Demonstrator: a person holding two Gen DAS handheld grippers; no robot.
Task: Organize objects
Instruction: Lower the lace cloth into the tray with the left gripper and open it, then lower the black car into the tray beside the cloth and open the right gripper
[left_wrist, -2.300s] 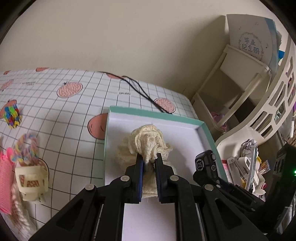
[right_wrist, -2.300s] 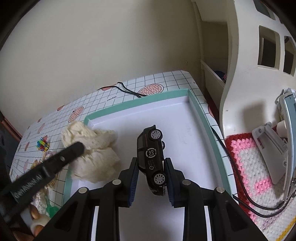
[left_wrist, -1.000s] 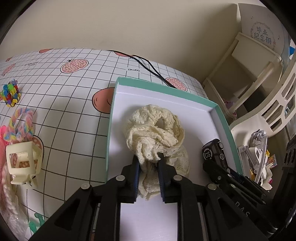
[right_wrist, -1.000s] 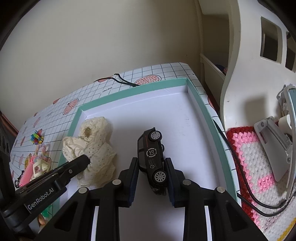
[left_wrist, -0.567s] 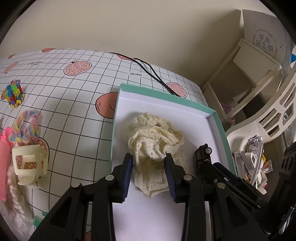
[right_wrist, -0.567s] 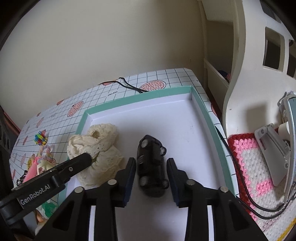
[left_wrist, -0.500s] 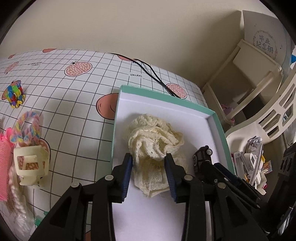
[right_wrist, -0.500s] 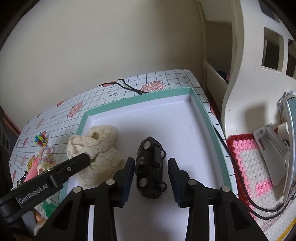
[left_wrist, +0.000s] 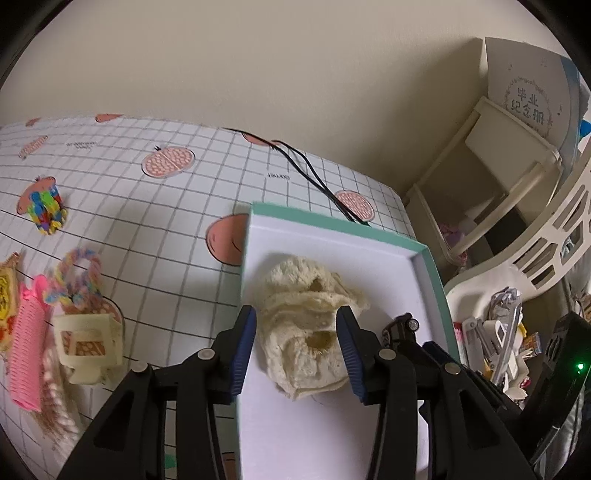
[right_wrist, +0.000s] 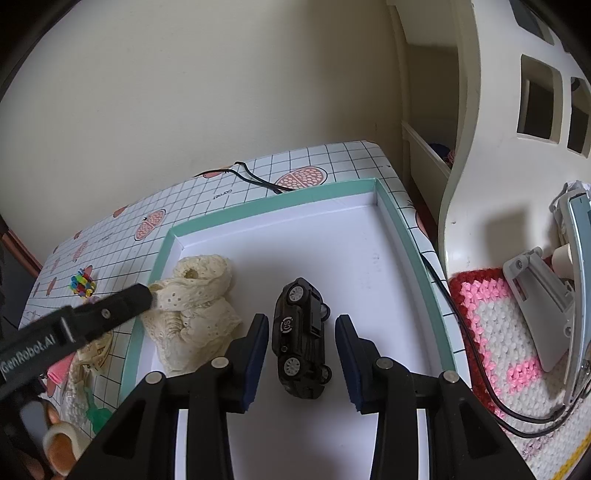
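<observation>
Lace scrunchie (left_wrist: 310, 332) and toy car (right_wrist: 301, 338) now lie released inside the teal-rimmed box (right_wrist: 277, 203); my left tongs (left_wrist: 297, 349) and right tongs (right_wrist: 301, 356) have spread apart, straddling each. Both placements look complete.

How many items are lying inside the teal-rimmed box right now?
2: a cream lace scrunchie toward the box's left side, and a black toy car near the middle. The near end is hidden by the grippers.

Clearance, teal-rimmed box (right_wrist: 397, 218)
Far floor bare; cream lace cloth (right_wrist: 195, 314) blocks left wall, black toy car (right_wrist: 301, 338) near centre.
</observation>
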